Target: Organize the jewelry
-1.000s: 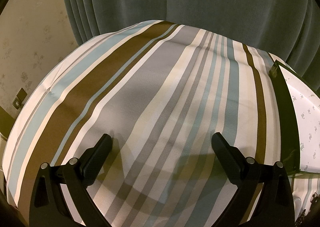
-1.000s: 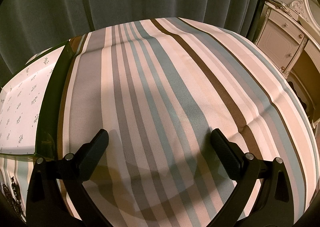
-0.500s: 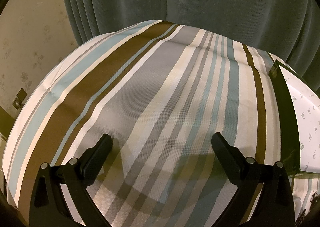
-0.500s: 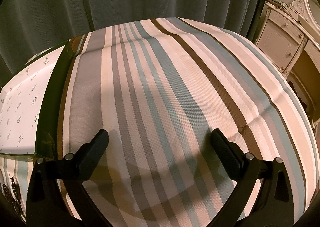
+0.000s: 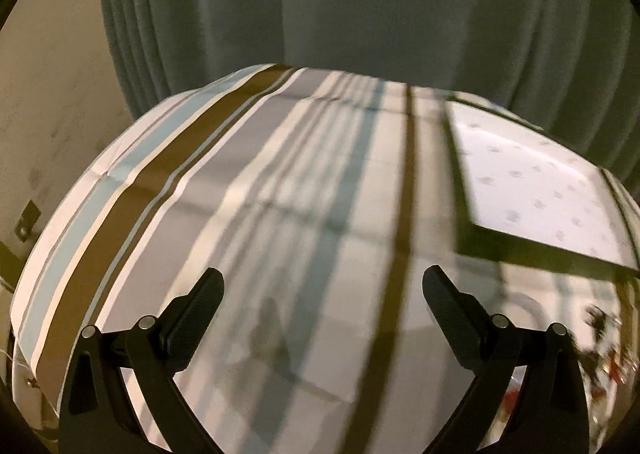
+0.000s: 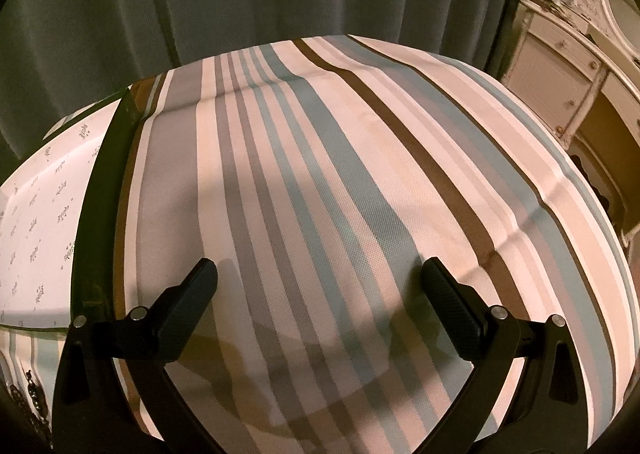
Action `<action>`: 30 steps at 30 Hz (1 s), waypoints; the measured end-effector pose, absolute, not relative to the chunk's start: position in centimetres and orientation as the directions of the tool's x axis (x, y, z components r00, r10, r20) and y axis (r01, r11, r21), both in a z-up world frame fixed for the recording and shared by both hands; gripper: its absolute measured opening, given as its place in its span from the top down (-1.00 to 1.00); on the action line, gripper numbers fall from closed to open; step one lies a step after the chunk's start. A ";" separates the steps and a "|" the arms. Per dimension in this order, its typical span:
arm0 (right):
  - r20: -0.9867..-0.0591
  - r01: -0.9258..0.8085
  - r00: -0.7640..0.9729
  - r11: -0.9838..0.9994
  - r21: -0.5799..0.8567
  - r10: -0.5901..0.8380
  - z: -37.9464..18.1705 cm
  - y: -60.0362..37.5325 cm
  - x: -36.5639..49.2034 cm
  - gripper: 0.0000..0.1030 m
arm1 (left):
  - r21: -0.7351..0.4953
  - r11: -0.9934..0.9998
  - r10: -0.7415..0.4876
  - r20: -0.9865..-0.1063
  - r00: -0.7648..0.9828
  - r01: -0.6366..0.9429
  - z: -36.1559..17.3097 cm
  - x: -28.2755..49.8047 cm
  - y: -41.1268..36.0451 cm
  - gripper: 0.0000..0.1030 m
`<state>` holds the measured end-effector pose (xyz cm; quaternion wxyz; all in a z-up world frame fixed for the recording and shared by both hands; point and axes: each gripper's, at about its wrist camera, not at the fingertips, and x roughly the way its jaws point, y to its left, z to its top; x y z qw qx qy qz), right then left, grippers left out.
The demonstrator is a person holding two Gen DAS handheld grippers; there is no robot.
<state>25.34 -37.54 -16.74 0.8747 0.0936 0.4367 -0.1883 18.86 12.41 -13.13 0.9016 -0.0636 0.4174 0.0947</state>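
A flat box (image 5: 532,190) with a dark green rim and a white patterned lining lies on the striped tablecloth, at the right of the left wrist view and at the left of the right wrist view (image 6: 44,222). Blurred jewelry (image 5: 600,338) lies in front of the box at the lower right of the left wrist view; dark chain pieces (image 6: 28,398) show at the lower left of the right wrist view. My left gripper (image 5: 323,290) is open and empty above the cloth. My right gripper (image 6: 319,281) is open and empty, right of the box.
The striped tablecloth (image 6: 320,174) covers the table. A grey-green curtain (image 5: 360,6) hangs behind it. A cream dresser (image 6: 576,66) stands at the far right. A wall (image 5: 44,94) is at the left.
My left gripper has swung to the right and lifted, bringing the box and the jewelry further into its view with motion blur. My right gripper has hardly moved.
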 end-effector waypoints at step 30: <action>-0.588 0.065 0.805 0.997 -0.051 -0.082 -4.7 -19.8 5.1 -0.96 | -0.022 0.999 -0.049 -0.633 0.772 0.046 -3.4 5.0 0.9 -0.93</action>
